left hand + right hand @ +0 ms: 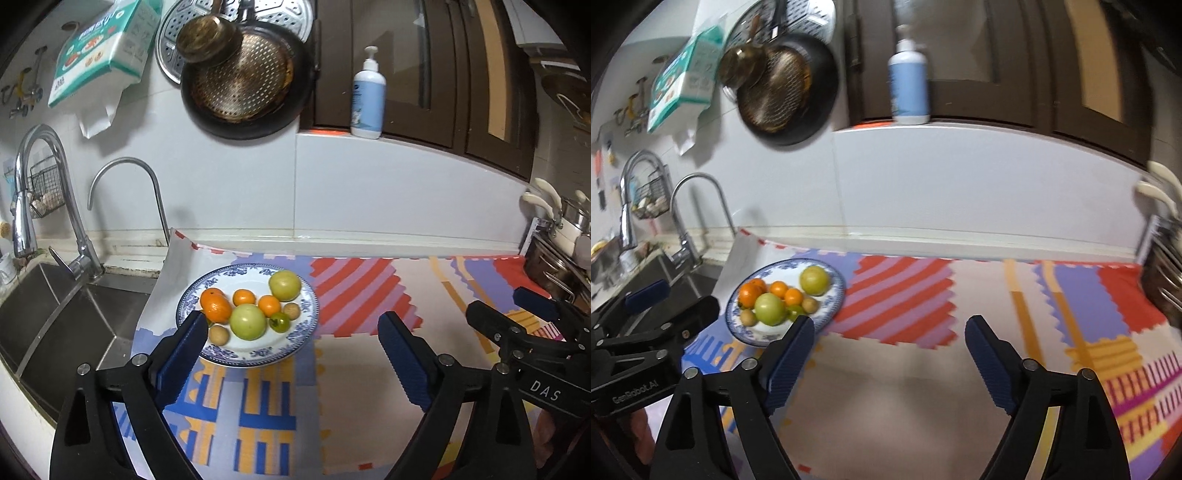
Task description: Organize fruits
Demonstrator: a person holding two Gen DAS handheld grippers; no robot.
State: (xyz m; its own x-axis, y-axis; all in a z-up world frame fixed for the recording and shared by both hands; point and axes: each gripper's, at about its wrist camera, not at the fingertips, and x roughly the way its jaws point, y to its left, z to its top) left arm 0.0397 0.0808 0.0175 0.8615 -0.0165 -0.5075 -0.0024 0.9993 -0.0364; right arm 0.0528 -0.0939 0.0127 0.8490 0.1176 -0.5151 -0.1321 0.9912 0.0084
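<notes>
A blue-and-white plate (306, 325) sits on the patterned mat near the sink. It holds several fruits: two green tomatoes (248, 321), oranges (215, 305), small brown longans (291, 309) and a small dark green tomato (279, 322). The plate also shows in the right wrist view (834, 301). My left gripper (293, 326) is open and empty, just in front of the plate. My right gripper (890, 330) is open and empty, to the right of the plate over the mat; it also shows in the left wrist view (509, 314).
A steel sink (55, 325) with two faucets (40, 206) lies left of the mat. Pans (243, 85) hang on the tiled wall. A pump bottle (368, 96) stands on the ledge. Pots (561, 236) stand at the far right.
</notes>
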